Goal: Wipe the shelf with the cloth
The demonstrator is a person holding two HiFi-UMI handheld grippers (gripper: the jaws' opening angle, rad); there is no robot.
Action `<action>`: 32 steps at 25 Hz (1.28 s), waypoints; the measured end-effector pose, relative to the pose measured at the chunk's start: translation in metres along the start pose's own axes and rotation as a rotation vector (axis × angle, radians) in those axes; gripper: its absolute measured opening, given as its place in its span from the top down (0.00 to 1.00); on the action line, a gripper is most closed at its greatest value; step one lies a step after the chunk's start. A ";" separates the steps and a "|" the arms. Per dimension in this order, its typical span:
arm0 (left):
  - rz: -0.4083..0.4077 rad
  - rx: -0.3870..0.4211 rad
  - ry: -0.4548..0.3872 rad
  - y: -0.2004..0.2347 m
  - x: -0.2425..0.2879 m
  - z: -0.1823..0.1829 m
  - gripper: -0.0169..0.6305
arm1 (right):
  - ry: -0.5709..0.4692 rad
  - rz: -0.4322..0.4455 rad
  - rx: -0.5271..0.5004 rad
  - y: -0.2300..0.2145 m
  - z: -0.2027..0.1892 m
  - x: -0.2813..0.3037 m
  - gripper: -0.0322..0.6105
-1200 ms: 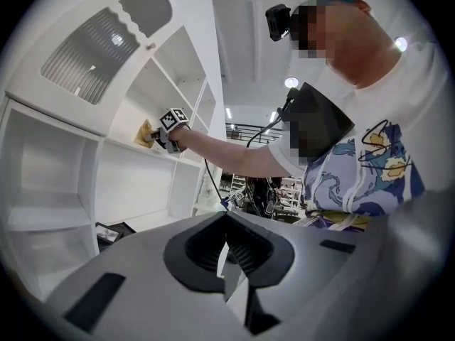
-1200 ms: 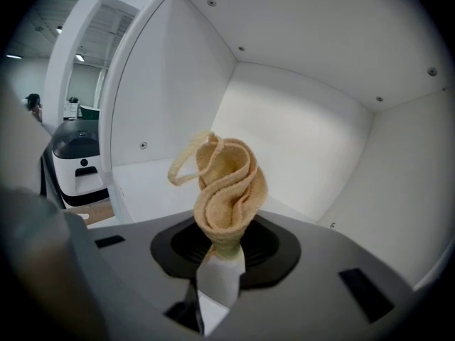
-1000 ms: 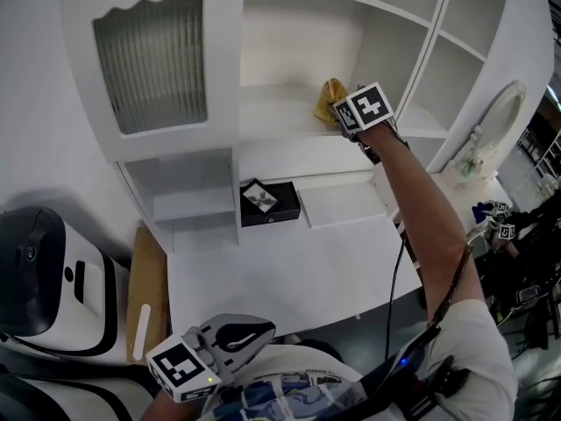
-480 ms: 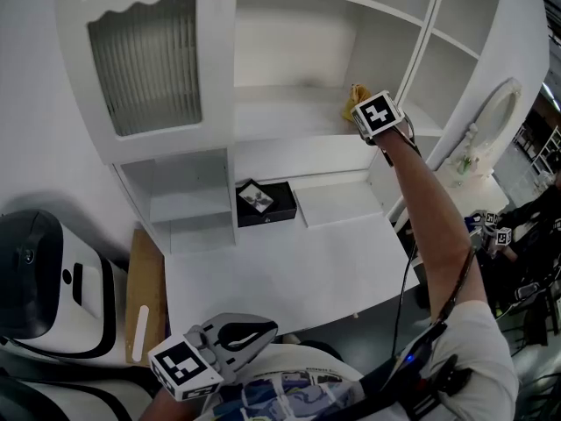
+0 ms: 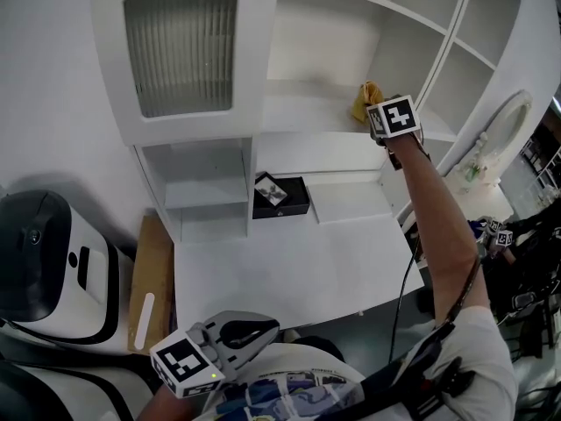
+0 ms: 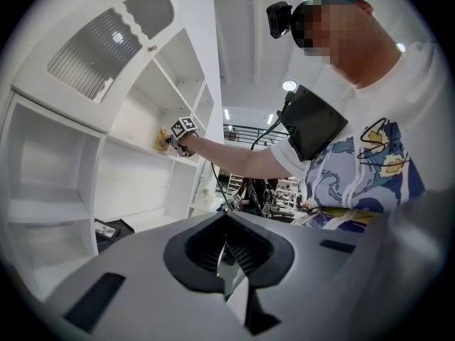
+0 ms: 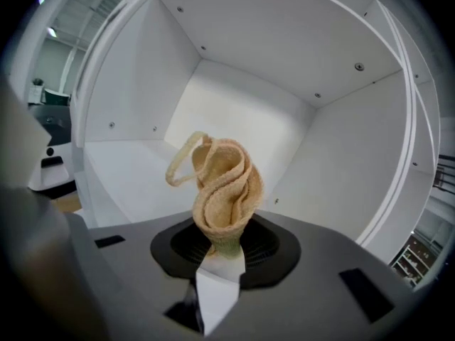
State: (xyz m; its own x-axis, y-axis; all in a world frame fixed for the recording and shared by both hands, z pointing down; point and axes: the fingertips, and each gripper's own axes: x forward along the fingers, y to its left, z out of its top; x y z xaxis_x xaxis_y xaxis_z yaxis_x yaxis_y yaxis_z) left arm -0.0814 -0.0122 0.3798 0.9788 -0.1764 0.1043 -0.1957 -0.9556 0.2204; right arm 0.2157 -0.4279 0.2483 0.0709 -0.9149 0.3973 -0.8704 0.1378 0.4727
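Right gripper view: a tan, coarse-woven cloth, folded into a loose rosette with a thin loop curling off its left side. Its base is pinched between the closed jaws of the right gripper, and the folds stand out ahead of them over the smooth white shelf. Contact with the board cannot be made out. In the head view the cloth sits toward the shelf's right end. The left gripper, jaws together and empty, is low, well apart.
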 end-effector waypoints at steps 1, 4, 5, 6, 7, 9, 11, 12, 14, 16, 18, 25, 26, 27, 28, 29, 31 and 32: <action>0.002 -0.004 -0.001 0.000 -0.002 -0.002 0.95 | -0.023 0.031 0.005 0.013 0.008 -0.003 0.78; 0.007 -0.012 -0.010 -0.001 -0.006 -0.005 0.95 | -0.081 0.131 0.005 0.058 0.034 -0.011 0.78; 0.009 -0.014 -0.014 -0.001 -0.007 -0.005 0.95 | -0.099 0.166 0.004 0.074 0.043 -0.014 0.78; 0.011 -0.015 -0.018 -0.001 -0.009 -0.005 0.95 | -0.117 0.200 0.002 0.090 0.052 -0.017 0.78; 0.014 -0.017 -0.021 0.000 -0.010 -0.006 0.95 | -0.134 0.232 0.001 0.106 0.060 -0.021 0.78; 0.023 -0.026 -0.027 0.000 -0.012 -0.008 0.95 | -0.169 0.298 -0.003 0.138 0.077 -0.028 0.78; 0.033 -0.031 -0.031 0.001 -0.013 -0.010 0.95 | -0.199 0.366 -0.010 0.169 0.091 -0.036 0.78; 0.038 -0.031 -0.030 0.001 -0.012 -0.011 0.95 | -0.212 0.394 -0.016 0.183 0.096 -0.039 0.78; 0.049 -0.030 -0.026 0.002 -0.011 -0.012 0.95 | -0.228 0.427 -0.035 0.202 0.101 -0.043 0.78; 0.060 -0.029 -0.026 0.002 -0.008 -0.011 0.95 | -0.230 0.437 -0.048 0.209 0.100 -0.041 0.78; 0.069 -0.032 -0.025 0.003 -0.003 -0.009 0.95 | -0.228 0.443 -0.046 0.205 0.095 -0.035 0.78; 0.064 -0.021 -0.015 0.007 0.035 0.003 0.95 | -0.214 0.416 -0.041 0.156 0.068 -0.022 0.78; 0.060 -0.019 -0.012 0.006 0.042 0.004 0.95 | -0.212 0.406 -0.039 0.145 0.063 -0.020 0.78; 0.057 -0.018 -0.009 0.005 0.049 0.005 0.95 | -0.209 0.396 -0.035 0.135 0.058 -0.019 0.78; 0.054 -0.018 -0.005 0.004 0.057 0.006 0.95 | -0.207 0.386 -0.031 0.124 0.053 -0.017 0.78; 0.052 -0.017 -0.002 0.004 0.064 0.007 0.95 | -0.204 0.377 -0.028 0.113 0.047 -0.016 0.78; 0.048 -0.017 0.003 0.002 0.079 0.008 0.95 | -0.197 0.354 -0.027 0.090 0.035 -0.013 0.78; 0.046 -0.018 0.005 0.001 0.086 0.009 0.95 | -0.193 0.343 -0.026 0.078 0.028 -0.011 0.78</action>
State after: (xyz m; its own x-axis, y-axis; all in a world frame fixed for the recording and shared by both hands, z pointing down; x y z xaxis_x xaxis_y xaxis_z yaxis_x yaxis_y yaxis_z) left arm 0.0035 -0.0308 0.3801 0.9685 -0.2185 0.1193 -0.2413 -0.9420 0.2332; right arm 0.1334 -0.4176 0.2589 -0.3169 -0.8681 0.3820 -0.8149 0.4553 0.3586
